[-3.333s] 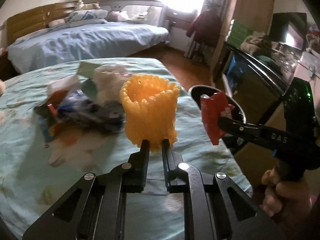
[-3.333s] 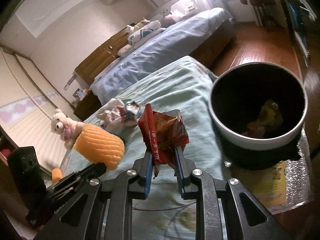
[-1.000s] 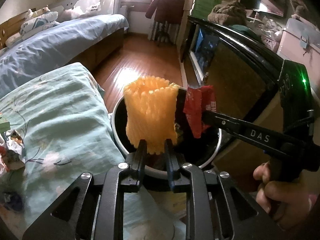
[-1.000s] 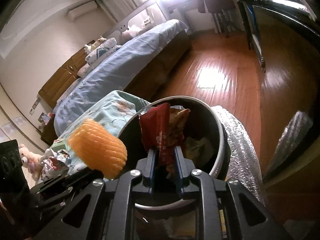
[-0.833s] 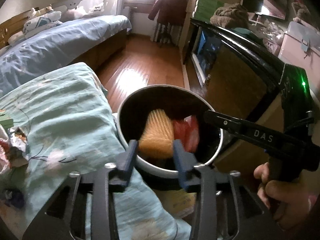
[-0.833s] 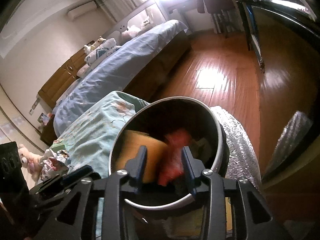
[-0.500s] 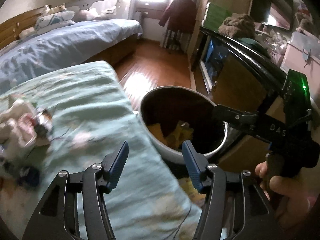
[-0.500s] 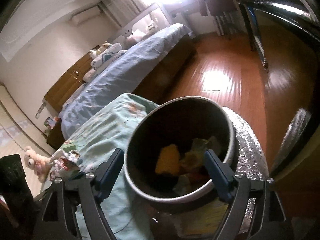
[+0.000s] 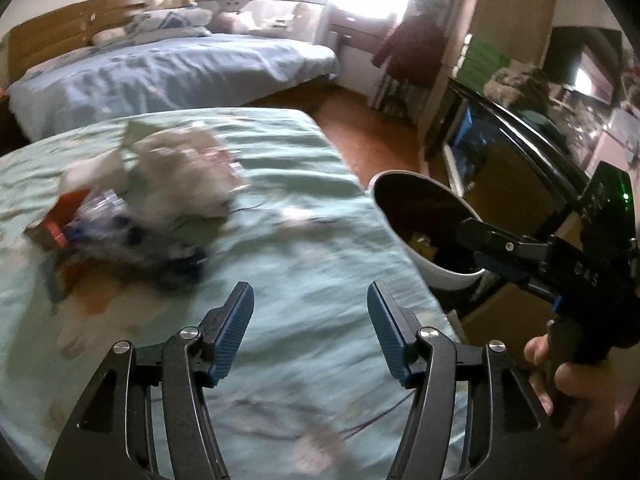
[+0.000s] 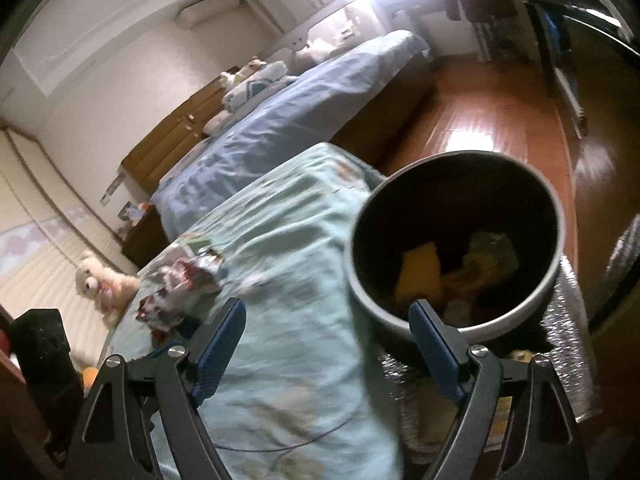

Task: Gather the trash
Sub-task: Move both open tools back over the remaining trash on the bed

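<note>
Lying heaped on the green cloth of the worktop (image 9: 304, 264), the trash (image 9: 152, 200) is seen blurred in the left view: crumpled white paper, a clear wrapper, an orange scrap and something dark. In the right view the same pile (image 10: 180, 284) sits well apart from the bin (image 10: 556, 280), which stands just beside the worktop's edge. An orange piece (image 10: 418, 278) and a yellow-green piece (image 10: 494, 250) are already inside the bin.

The left gripper (image 9: 310, 314) is held above the cloth with its fingers wide apart and nothing between them, pointed roughly toward the pile. The right gripper (image 10: 326, 340) is likewise spread and empty, aimed between the cloth and the bin.

The step in hand is judged to be a return to the pile for the next pieces. It would be done best if one distinct item were picked per gripper: the white paper for one, the wrapper or orange scrap for the other. The fingers should be lowered astride a raised fold, not pressed flat into the cloth, lest the cloth be pinched too. Light, crumpled things may slip or drag neighbours along, so a firm closure on the bulk is advised. A soft toy (image 10: 100, 280) at the far edge should be left alone.
</note>
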The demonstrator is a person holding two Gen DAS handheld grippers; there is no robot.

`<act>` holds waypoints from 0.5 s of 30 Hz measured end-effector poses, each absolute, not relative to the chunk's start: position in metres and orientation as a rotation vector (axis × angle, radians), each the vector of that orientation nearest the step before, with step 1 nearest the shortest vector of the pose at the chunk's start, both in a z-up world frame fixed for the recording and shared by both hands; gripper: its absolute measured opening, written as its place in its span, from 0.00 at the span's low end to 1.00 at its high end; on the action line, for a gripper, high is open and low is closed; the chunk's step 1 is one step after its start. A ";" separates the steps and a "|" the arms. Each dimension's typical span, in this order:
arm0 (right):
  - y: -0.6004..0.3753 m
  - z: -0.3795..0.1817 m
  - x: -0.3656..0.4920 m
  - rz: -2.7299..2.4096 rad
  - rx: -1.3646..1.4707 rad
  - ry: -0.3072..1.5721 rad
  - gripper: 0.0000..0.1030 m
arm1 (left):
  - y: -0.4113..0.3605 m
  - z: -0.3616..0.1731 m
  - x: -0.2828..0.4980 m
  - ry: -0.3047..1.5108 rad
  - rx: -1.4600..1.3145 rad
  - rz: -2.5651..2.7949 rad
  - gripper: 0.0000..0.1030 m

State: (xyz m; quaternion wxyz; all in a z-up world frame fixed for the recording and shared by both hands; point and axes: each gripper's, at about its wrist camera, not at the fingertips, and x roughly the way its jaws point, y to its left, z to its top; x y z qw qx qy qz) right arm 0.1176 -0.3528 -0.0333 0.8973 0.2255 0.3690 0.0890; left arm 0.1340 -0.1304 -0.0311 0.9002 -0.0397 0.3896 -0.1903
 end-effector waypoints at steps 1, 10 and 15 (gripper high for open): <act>-0.347 -0.033 0.117 0.196 0.460 0.766 0.83 | -0.124 -0.031 0.132 0.804 -0.088 -0.383 0.58; -0.303 -0.033 0.120 0.275 0.404 0.787 0.83 | -0.068 -0.036 0.116 0.790 -0.112 -0.292 0.58; -0.278 -0.038 0.122 0.322 0.373 0.808 0.83 | -0.038 -0.042 0.112 0.797 -0.141 -0.232 0.58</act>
